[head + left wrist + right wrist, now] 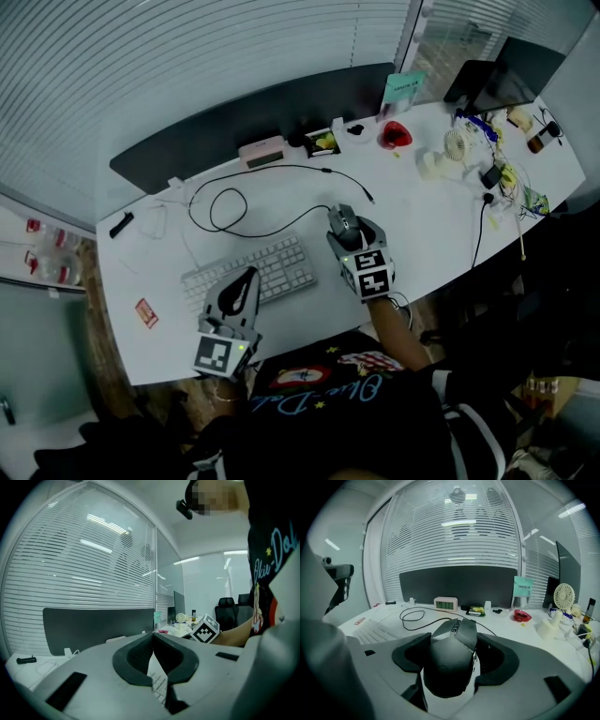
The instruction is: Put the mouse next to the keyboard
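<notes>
Just off the keyboard's (281, 262) right end, the mouse (341, 217) sits between the jaws of the right gripper (349, 234). In the right gripper view the two dark pads press against its flanks with no gap showing, so that gripper is closed on the mouse. Whether the mouse rests on the white surface (422, 216) or hangs slightly above it, I cannot tell.

The left gripper (244, 281) hovers over the keyboard's near left part. Its jaws are drawn together with nothing held, and only keys show below them.

As a judgement, the task looks nearly done. The mouse is already close beside the keyboard, on its right side and roughly level with the key rows. What seems left is to settle it on the surface if it is lifted, open the jaws and draw the gripper back.

The mouse's button and wheel end points away from the person, beyond the keyboard's far edge, and its rounded tail faces the gripper. Its long axis runs roughly crosswise to the keyboard's length, tilted a little.
</notes>
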Available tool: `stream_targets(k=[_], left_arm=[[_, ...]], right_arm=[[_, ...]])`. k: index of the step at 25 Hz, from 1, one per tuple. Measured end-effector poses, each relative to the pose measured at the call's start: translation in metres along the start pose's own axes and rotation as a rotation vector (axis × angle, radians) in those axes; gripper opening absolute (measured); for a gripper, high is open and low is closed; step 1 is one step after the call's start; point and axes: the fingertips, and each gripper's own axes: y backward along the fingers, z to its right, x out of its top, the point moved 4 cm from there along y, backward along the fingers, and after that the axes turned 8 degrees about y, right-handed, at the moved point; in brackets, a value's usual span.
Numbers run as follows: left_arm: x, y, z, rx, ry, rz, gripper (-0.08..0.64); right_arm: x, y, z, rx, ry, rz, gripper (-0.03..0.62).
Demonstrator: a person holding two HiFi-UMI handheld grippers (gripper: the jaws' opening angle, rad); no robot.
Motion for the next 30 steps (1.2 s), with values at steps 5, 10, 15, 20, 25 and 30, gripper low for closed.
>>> stream_targets(k=[5, 10, 15, 20, 25, 30], left_arm=[[-0.001, 0.000, 0.005, 0.004, -0.006, -0.001, 0.000], [-0.006, 0.003, 0.006, 0.021, -0.003, -0.014, 0.000], [-0.007, 0.005, 0.006, 0.036, 0.003, -0.017, 0.000], [-0.009, 0.008, 0.006, 0.047, 0.005, -0.021, 0.000], [-0.010, 0.010, 0.005, 0.060, 0.011, -0.021, 0.000], [-0.010, 0.012, 0.004, 0.067, 0.010, -0.024, 0.000]], right_arm=[[-0.020, -0.001, -0.012, 0.037, -0.003, -0.033, 0.290], [-0.040, -0.004, -0.018, 0.069, -0.036, -0.078, 0.290], [-0.054, -0.007, -0.020, 0.077, -0.047, -0.118, 0.290], [-0.066, -0.010, -0.024, 0.093, -0.044, -0.156, 0.290], [-0.074, -0.013, -0.028, 0.108, -0.039, -0.184, 0.290], [-0.079, -0.014, -0.032, 0.131, -0.046, -0.205, 0.290]])
